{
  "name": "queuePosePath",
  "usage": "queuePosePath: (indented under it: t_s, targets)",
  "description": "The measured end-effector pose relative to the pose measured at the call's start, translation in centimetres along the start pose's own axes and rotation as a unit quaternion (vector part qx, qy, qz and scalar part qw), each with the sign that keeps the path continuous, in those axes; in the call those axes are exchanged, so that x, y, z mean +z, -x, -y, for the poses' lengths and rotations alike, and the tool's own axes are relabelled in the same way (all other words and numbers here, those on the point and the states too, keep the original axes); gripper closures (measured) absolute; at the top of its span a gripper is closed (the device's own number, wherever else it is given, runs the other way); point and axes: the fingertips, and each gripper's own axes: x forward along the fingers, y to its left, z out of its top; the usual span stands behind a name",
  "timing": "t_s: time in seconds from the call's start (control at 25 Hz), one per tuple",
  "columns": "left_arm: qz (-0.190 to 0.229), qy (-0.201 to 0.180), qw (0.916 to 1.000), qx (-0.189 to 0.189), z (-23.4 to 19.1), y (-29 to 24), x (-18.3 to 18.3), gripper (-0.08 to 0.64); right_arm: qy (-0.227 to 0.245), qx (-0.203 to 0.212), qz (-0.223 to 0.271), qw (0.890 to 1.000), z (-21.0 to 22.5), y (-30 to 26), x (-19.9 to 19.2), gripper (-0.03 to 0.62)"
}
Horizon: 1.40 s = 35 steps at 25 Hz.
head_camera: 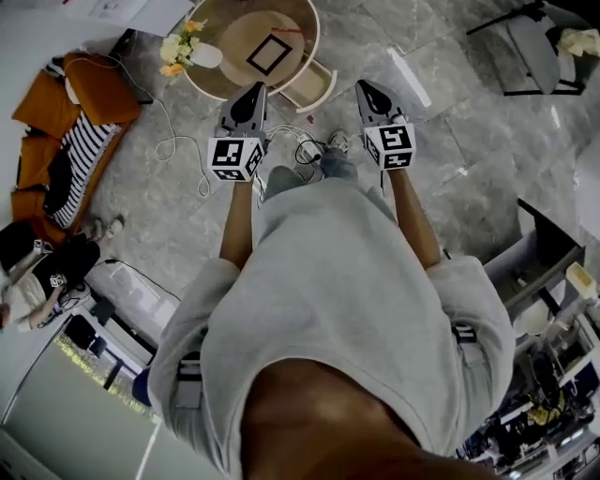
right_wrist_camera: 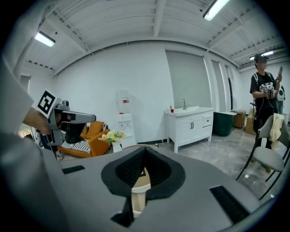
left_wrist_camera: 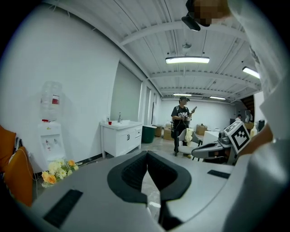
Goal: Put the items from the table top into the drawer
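Both my tools are clenched and empty. The left tool (head_camera: 253,94) and right tool (head_camera: 367,92) hang near the round bench (head_camera: 302,26), top centre of the head view. Only that view shows the black-framed square (head_camera: 270,53) on the bench top and the open drawer (head_camera: 317,86). The right gripper view catches the bench rim. The left gripper view gets flowers (left_wrist_camera: 56,170) lower left and a water dispenser (left_wrist_camera: 49,122).

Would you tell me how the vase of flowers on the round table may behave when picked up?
The vase of flowers looks top-heavy, its blooms spreading wider than the body, so it may tip if nudged. Its smooth body could be slippery, perhaps breakable. It stands near the round table's edge, so pushing seems risky.
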Motion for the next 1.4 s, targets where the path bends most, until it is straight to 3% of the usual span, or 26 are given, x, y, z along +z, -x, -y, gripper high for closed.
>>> queuePosePath:
  t_s: [0.36,0.6,0.84,1.4]
  targets:
    - [-0.047,0.013,0.9988,-0.006,-4.5,-3.7,-5.1,0.545,-0.015,0.027,-0.043,0.999,-1.8,-5.4,-3.3,0.569]
    - [-0.061,0.024,0.9971,-0.039,-9.1,-6.6,-9.8,0.545,-0.023,0.002,-0.068,0.997,-3.6,-10.3,-6.2,0.569]
    - [-0.076,0.033,0.9955,-0.047,-13.4,-7.8,-14.7,0.545,-0.035,-0.01,-0.09,0.995,-5.0,-14.2,-10.2,0.569]
    - [-0.124,0.038,0.9902,-0.051,-14.7,-12.4,-30.1,0.544,-0.038,0.022,-0.161,0.986,-5.6,-17.7,-23.5,0.569]
